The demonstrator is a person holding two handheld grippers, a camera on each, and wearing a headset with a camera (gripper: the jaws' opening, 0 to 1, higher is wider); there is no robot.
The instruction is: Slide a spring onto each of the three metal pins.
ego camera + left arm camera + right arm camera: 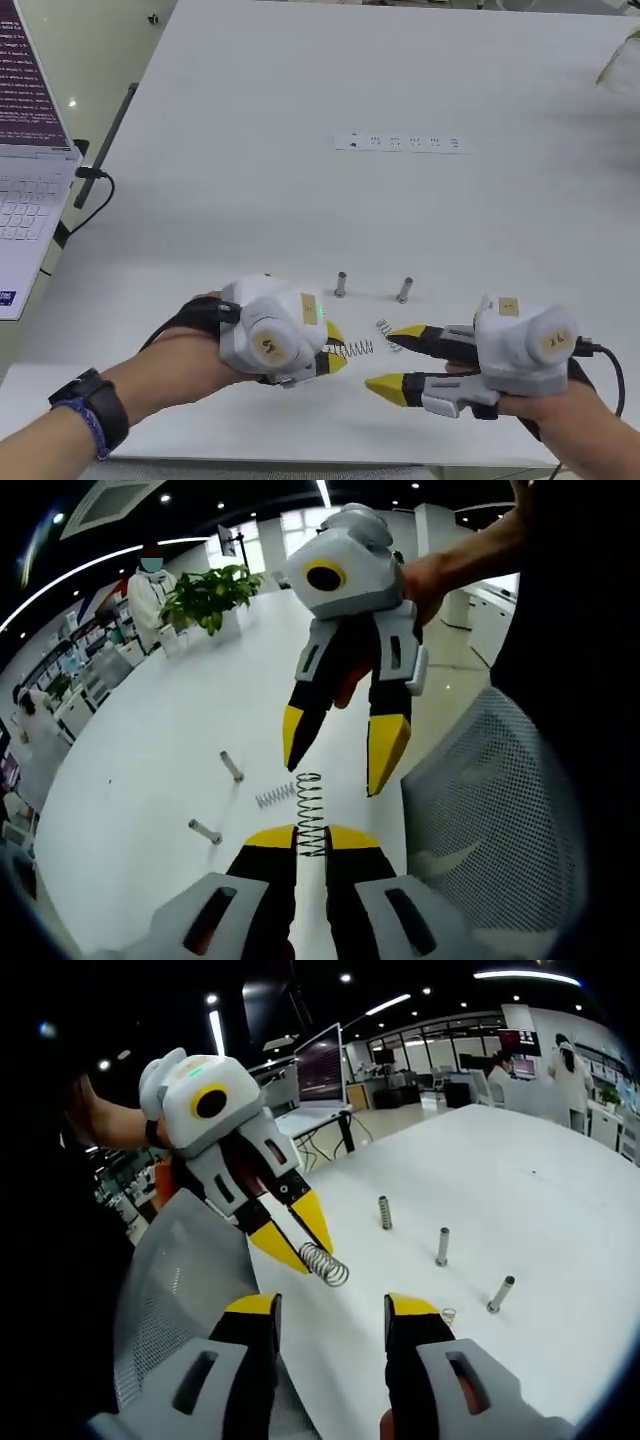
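My left gripper (335, 350) (310, 835) is shut on one end of a small coil spring (358, 348) (311, 815) (328, 1263), which sticks out toward my right gripper (395, 358) (330, 1305). The right gripper is open and empty, its jaws on either side of the spring's free end without touching it. Two bare metal pins (341, 284) (405, 290) stand just beyond the grippers. A loose spring (385, 332) (275, 797) lies on the table by the right gripper's far jaw. In the right gripper view a third pin (384, 1212), farther off, looks wrapped in a spring.
An open laptop (25, 150) sits at the table's left edge with a black cable (95, 190) beside it. A white power strip (400, 142) lies mid-table. The near table edge runs just under my hands. A grey mesh chair (500, 810) stands close behind.
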